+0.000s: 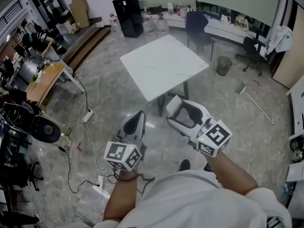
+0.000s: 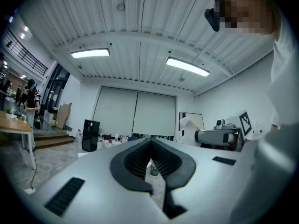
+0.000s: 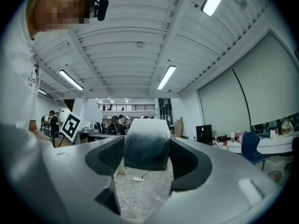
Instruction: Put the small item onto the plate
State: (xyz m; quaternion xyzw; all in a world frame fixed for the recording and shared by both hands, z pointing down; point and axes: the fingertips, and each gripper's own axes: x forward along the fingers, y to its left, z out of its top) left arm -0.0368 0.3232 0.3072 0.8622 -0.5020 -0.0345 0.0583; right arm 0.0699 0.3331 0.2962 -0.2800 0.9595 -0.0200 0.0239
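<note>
The right gripper [image 1: 173, 112] clamps the small pale item [image 3: 146, 143] between its 2 jaws, the left gripper [image 1: 138, 120] beside it is closed and empty, and with no plate visible, a firm, level carry toward the white table [image 1: 161, 65] seems wise.

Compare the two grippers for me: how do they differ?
The left gripper has its jaws closed together; the right gripper has them apart. The left gripper holds nothing; the right gripper clamps a pale, blocky item. Both are grey, carry a marker cube and are hand-held above the floor.
</note>
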